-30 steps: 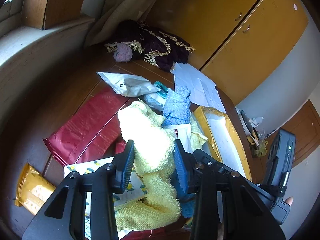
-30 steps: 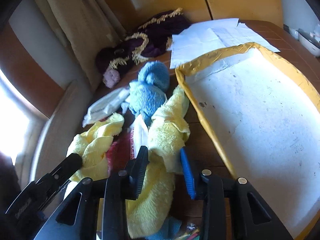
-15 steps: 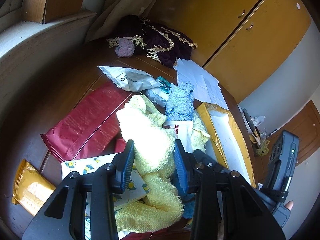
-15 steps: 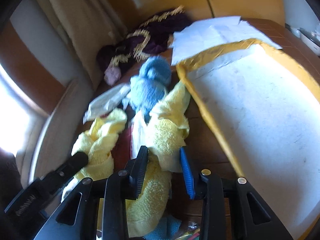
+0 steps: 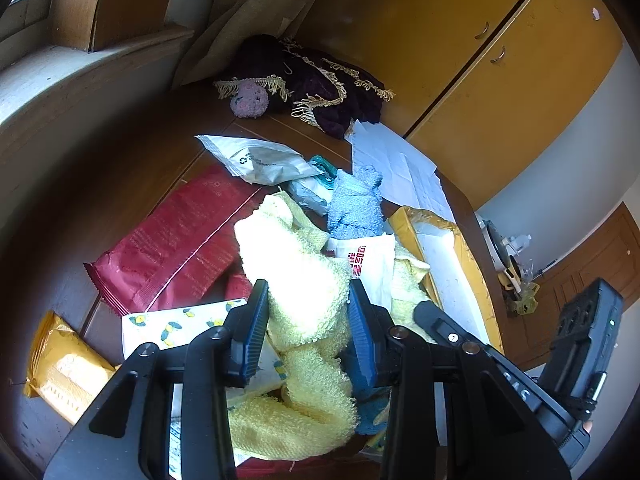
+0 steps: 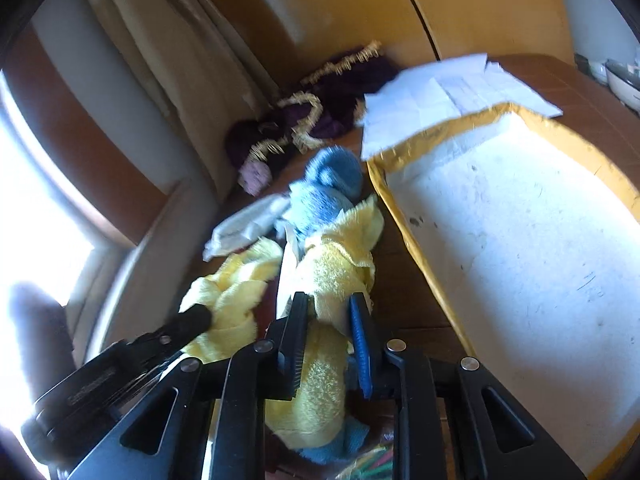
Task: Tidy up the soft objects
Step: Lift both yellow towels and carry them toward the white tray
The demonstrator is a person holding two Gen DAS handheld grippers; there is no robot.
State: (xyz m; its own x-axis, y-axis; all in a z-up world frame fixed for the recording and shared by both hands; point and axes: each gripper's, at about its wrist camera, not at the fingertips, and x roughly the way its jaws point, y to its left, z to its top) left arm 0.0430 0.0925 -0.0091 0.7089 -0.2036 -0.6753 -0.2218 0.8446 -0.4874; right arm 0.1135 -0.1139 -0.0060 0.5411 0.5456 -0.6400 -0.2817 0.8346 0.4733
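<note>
Left wrist view: the left gripper (image 5: 306, 316) has its jaws pinching a bunched fold of the yellow towel (image 5: 296, 280), which is heaped in the middle of the cluttered wooden surface (image 5: 132, 168) and trails down under the gripper. Just beyond the towel lies a blue cloth (image 5: 354, 204), touching a white paper packet with red print (image 5: 364, 258). A red foil bag (image 5: 176, 240) lies to the left of the towel, a white plastic pouch (image 5: 256, 158) beyond it, and a yellow snack packet (image 5: 64, 364) near the lower left edge. A dark purple fringed cloth (image 5: 320, 80) and a small pink ball (image 5: 251, 100) sit far back by the curtain (image 5: 248, 12). A yellow padded envelope (image 5: 448, 268) lies to the right of the towel. Right wrist view: the right gripper (image 6: 330, 320) has its jaws pinching another part of the yellow towel (image 6: 332, 268), with the fabric passing between them and hanging below. The blue cloth (image 6: 324, 188) rests just past the towel, touching it. The padded envelope (image 6: 516, 216) fills the right side, with white paper sheets (image 6: 440, 92) beyond it. The left gripper (image 6: 192, 320) shows at the lower left against the other bunch of towel.
</note>
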